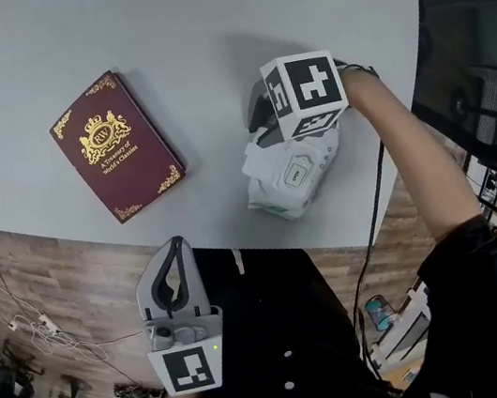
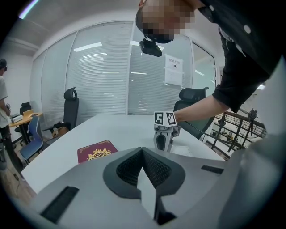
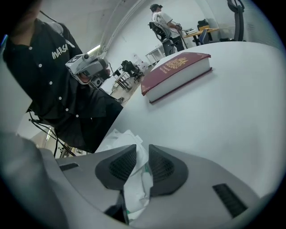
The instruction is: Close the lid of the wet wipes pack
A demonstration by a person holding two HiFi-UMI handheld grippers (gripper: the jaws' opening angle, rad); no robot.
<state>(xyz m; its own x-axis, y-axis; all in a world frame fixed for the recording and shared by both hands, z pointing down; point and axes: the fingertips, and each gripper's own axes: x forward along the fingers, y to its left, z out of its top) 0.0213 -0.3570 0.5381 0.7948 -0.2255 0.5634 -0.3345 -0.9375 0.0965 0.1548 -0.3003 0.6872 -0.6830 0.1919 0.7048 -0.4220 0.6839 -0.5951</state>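
Your right gripper (image 3: 142, 164) fingers pinch the white, crumpled wet wipes pack (image 1: 295, 180), which lies right of the red book (image 1: 115, 146). Its lid is hard to make out. Your left gripper (image 2: 143, 156) fingers are together and empty.

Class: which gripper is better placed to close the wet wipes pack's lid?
Right. The right gripper pinches the wet wipes pack in its jaws; the left gripper hangs short of the table, jaws shut.
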